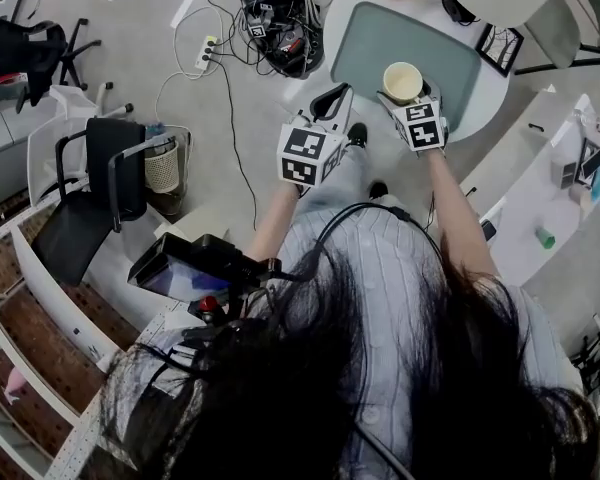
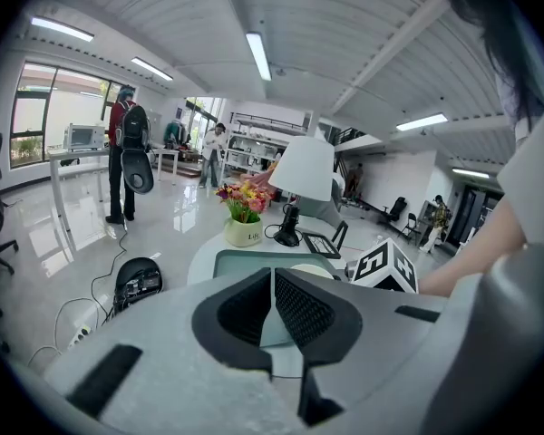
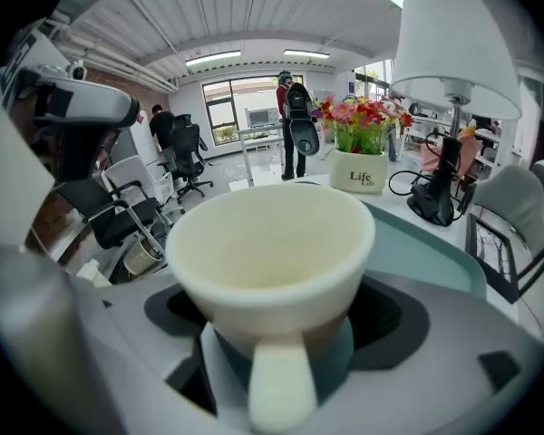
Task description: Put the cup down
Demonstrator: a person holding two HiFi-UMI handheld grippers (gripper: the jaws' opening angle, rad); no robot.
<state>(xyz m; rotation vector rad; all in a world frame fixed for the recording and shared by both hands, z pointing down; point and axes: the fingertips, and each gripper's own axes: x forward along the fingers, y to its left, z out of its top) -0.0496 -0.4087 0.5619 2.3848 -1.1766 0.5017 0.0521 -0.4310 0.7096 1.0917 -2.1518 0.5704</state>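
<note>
The round white tabletop stands ahead of the person. It carries a teal mat across its middle, the evident setting-down area for the task.

A white-shaded lamp and a flower pot stand at the far side of the tabletop, well apart from the near edge of the mat. That end is left free, presumably as the landing spot.

Left hand-held gripper: held off to the side, short of the tabletop edge. In its own view the jaws are pressed together with nothing between them. It appears parked clear so as not to obstruct the placement.

Right hand-held gripper: reached forward to the near edge of the mat, jaws clamped on the lower body of the cup.

The cup is cream, empty and upright. Its mouth is level and its handle points back toward the holder between the jaws. This orientation keeps the base presented downward for a flat set-down.

Contact between the cup base and the mat cannot be confirmed from any view. Judgement: the cup is positioned over the mat's near edge and release is not yet made. Lowering and opening remain.
</note>
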